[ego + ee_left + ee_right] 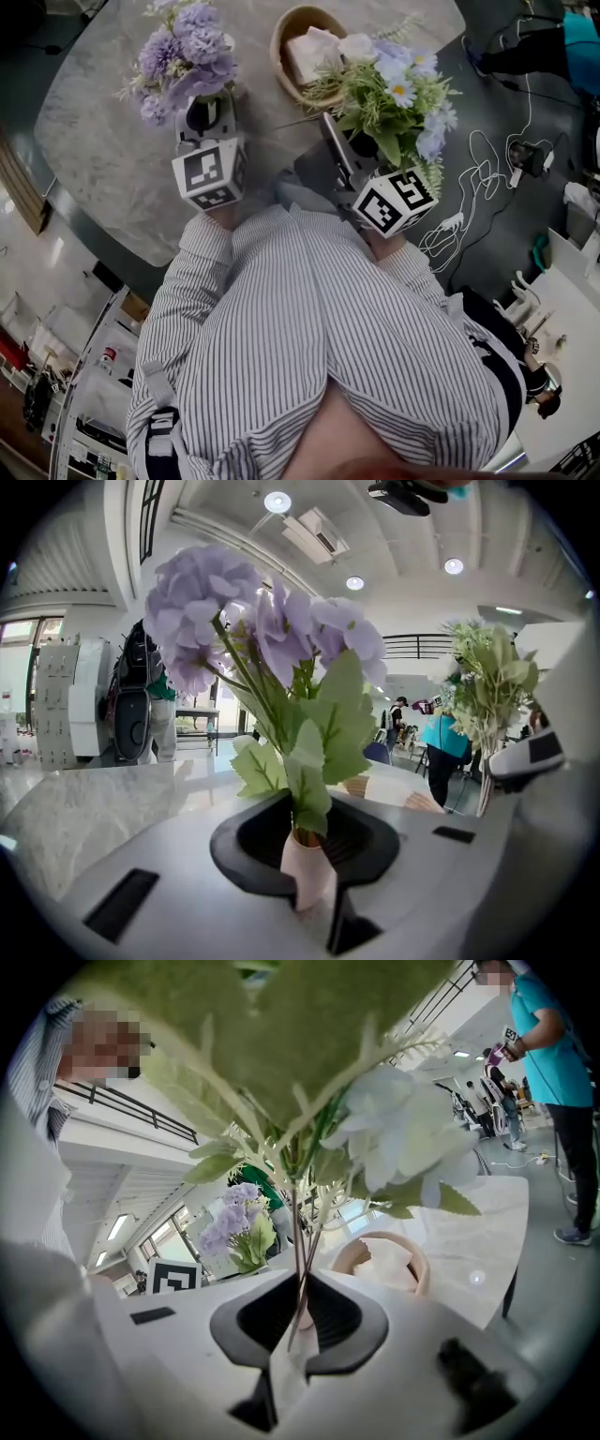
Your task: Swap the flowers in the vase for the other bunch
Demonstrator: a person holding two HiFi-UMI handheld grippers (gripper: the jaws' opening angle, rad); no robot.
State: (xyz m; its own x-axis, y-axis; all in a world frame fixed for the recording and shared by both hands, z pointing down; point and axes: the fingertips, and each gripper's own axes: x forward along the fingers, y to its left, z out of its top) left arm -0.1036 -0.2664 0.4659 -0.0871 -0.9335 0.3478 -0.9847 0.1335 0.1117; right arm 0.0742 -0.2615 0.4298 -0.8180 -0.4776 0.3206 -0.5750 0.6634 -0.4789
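Big marble table (103, 150) runs from 10 to 12 o'clock in the head view. Upright purple bunch (187, 56) at 11 o'clock, stem pinched in left tongs (309, 860). At 1 o'clock, white-and-green bunch (389, 84), thin stems clamped in right tongs (298, 1321). Small basket (279, 42) at 12 o'clock, between the bunches.

**Q:** so what have your left tongs actually got there?

**A:** lol, my left gripper (305, 841) has its jaws closed on the pale pink wrapped stem (309, 878) of the purple hydrangea bunch (253, 621). It's standing pretty much upright, with green leaves (323, 733) right above the pads.

**Q:** anything else around it?

**A:** Marble tabletop (84, 808) off to the left. Over on the right there's a second bunch (487, 682), green with pale blooms, and a person in a teal top (448, 747) further back.
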